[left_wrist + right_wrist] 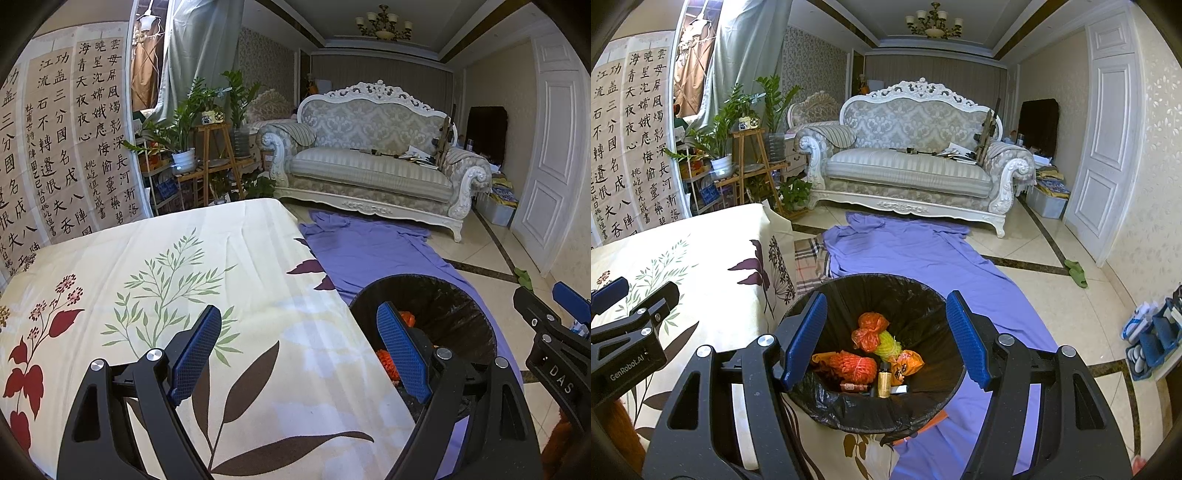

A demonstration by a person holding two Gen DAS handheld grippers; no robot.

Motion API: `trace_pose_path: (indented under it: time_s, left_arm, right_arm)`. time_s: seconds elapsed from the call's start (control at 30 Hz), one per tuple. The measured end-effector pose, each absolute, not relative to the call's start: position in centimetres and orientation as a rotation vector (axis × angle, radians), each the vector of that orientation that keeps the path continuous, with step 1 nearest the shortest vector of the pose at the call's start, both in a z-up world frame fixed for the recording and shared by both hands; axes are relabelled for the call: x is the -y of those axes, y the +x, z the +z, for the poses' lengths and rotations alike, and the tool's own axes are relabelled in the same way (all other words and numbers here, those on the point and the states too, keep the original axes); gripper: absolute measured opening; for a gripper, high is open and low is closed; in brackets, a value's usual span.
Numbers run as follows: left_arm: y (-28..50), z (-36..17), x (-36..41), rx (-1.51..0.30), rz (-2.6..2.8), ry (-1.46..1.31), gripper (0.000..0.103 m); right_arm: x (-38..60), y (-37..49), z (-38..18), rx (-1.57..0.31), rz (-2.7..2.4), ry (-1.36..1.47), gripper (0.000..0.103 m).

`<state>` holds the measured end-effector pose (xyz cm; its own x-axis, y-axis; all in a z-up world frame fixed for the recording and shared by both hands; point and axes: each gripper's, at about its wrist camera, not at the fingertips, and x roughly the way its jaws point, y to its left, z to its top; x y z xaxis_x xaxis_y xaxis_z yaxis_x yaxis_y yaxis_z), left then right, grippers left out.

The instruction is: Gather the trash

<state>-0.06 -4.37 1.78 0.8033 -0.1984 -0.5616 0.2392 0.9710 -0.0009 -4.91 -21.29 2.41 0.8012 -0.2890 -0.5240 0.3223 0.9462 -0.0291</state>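
Note:
A round bin lined with a black bag [916, 295] stands on the floor beside the table; it also shows in the left wrist view [443, 295]. Inside lie orange and yellow net bags [866, 334], an orange wrapper [907, 362], a small gold bottle [884, 376] and a small brown tube [853, 387]. My right gripper [886, 332] is open and empty, directly above the bin. My left gripper [299, 343] is open and empty, over the right edge of the floral tablecloth [166, 288], with its right finger above the bin.
A purple sheet [916, 254] covers the floor between the bin and an ornate white sofa [908, 162]. Plant stands [750, 147] and a calligraphy screen [55, 147] stand at the left. A white door [1108, 129], green slippers [1076, 273] and a blue organiser [1152, 339] are at the right.

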Motion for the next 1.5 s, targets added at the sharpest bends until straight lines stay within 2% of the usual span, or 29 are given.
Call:
trace_pose_path:
  time_s: [1.5]
  left_arm:
    - [1.7,0.2,3.3,-0.635,-0.189,0.051,0.084]
  right_arm:
    - [20.6,-3.6,1.7,-0.584,-0.306,0.054,0.067]
